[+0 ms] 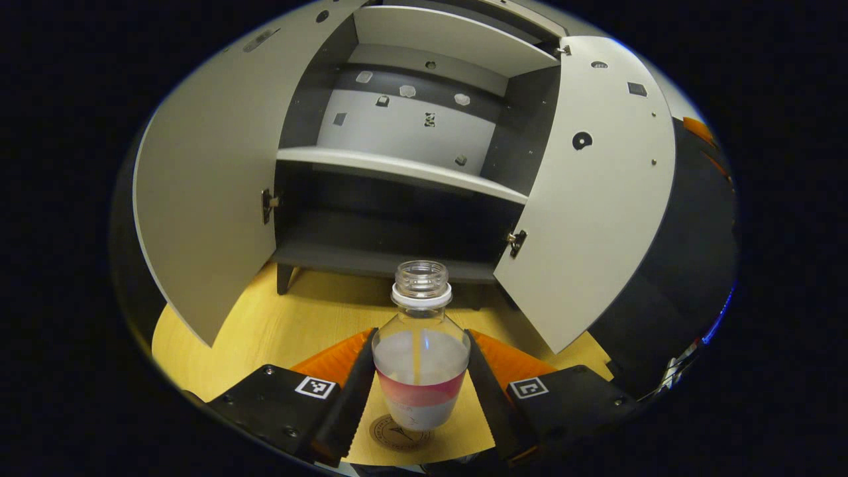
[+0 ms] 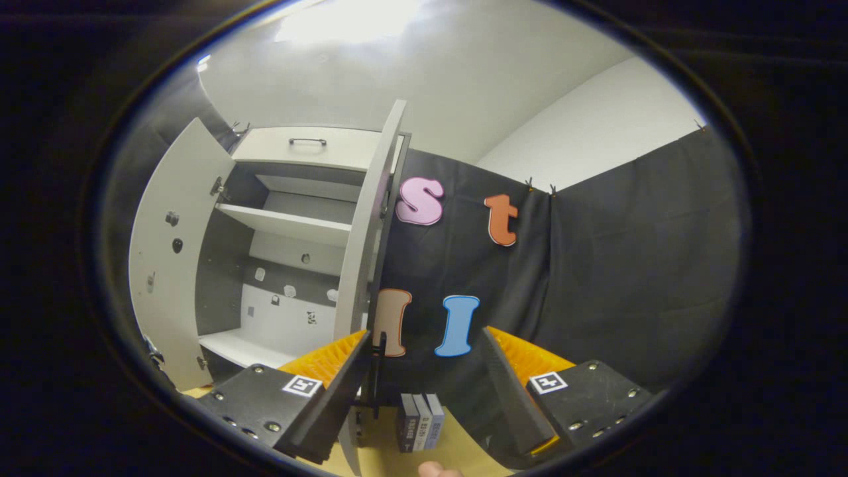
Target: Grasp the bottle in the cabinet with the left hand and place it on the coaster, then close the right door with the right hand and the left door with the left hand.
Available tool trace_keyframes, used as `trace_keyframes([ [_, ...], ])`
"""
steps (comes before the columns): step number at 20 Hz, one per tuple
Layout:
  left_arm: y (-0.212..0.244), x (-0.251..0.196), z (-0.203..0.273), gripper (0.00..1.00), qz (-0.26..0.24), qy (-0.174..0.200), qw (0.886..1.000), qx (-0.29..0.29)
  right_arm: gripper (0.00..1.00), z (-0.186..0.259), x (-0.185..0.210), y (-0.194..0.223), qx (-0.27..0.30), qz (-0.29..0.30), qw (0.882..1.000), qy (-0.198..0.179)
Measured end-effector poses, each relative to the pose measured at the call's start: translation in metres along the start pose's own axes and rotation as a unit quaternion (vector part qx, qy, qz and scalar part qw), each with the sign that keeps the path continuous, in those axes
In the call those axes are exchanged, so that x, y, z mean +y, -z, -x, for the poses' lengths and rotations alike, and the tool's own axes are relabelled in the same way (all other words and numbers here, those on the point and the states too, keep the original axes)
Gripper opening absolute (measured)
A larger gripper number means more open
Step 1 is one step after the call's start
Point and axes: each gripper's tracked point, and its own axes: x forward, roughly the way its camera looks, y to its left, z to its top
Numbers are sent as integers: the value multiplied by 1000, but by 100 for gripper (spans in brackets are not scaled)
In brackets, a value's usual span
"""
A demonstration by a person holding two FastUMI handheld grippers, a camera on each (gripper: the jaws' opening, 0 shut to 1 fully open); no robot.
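A clear, capless bottle (image 1: 421, 371) with a pink band stands upright between the fingers of my left gripper (image 1: 421, 331), which is shut on its shoulders. Its base sits on or just above a round brown coaster (image 1: 397, 435) on the wooden table; contact cannot be told. Behind it the cabinet (image 1: 397, 165) stands with its left door (image 1: 205, 199) and right door (image 1: 596, 185) both swung wide. In the right gripper view my right gripper (image 2: 426, 333) is open and holds nothing. The right door (image 2: 368, 265) shows edge-on just beyond its left fingertip, and the left door (image 2: 169, 252) stands farther off.
The cabinet's shelves (image 1: 397, 169) hold nothing. Several small boxes (image 2: 421, 414) stand on the wooden table (image 2: 457, 447) below the right gripper, with a fingertip (image 2: 434, 470) at the bottom edge. The black cloth wall (image 2: 596, 278) hangs to the right of the cabinet.
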Motion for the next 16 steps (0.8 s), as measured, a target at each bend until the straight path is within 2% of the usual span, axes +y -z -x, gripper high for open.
trace_keyframes([
  [8,53,14,-11,81,30,-23,999,32,96,3,-8,-1,-2,13,1000,-3],
  [16,76,21,-22,81,5,-42,999,30,97,1,-17,2,3,18,1000,-4],
])
